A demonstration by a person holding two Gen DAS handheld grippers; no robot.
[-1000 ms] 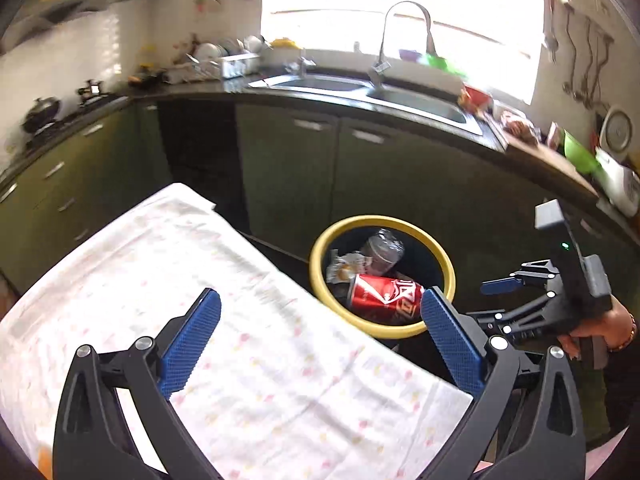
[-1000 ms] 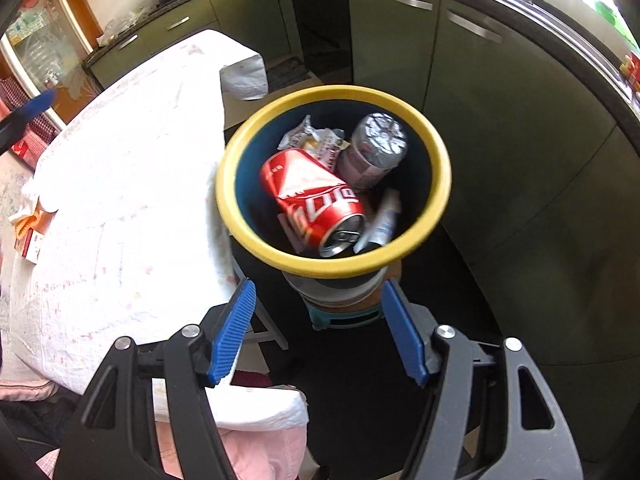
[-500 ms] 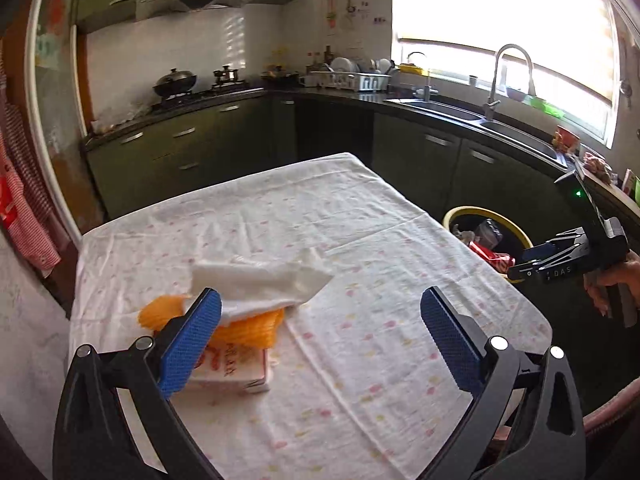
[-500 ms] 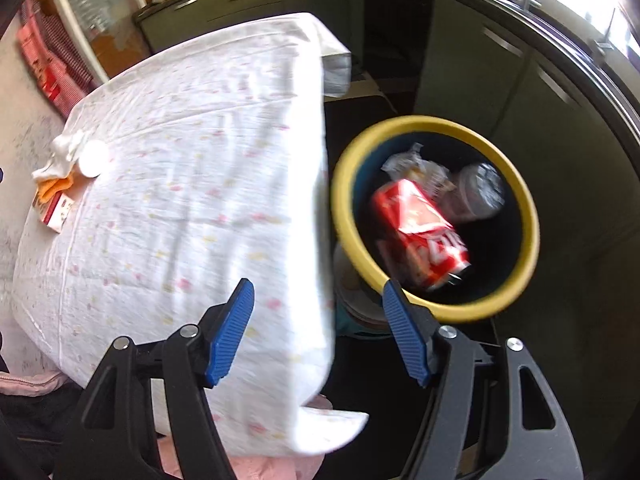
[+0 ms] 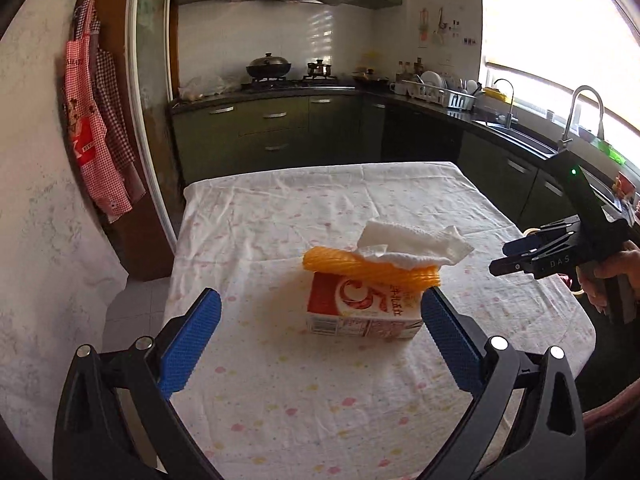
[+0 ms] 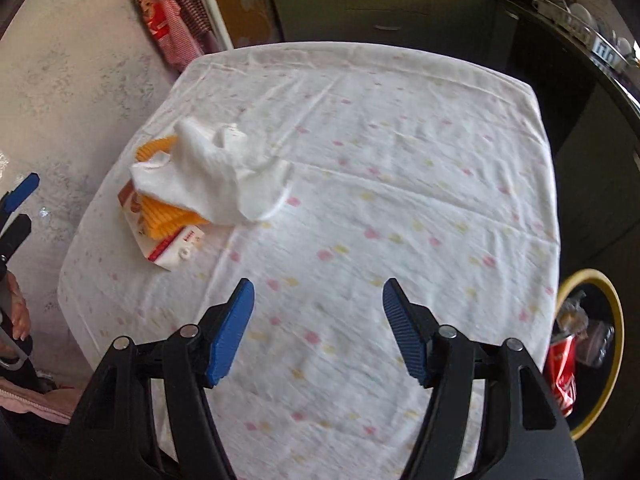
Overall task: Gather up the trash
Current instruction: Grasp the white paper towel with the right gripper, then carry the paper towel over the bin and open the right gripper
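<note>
Left wrist view: carton (image 5: 362,312) just ahead, nearer left jaws, long axis crosswise; both jaws open, empty.

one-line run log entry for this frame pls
phase: reach for table trash | left tool: open, empty | right tool: open, empty | pile: tissue on orange foam net on carton | bin: holds red can

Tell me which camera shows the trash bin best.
The right wrist view. There the yellow-rimmed bin shows at the right edge beside the table, with a red can and wrappers inside. The left wrist view does not show the bin at all.
</note>
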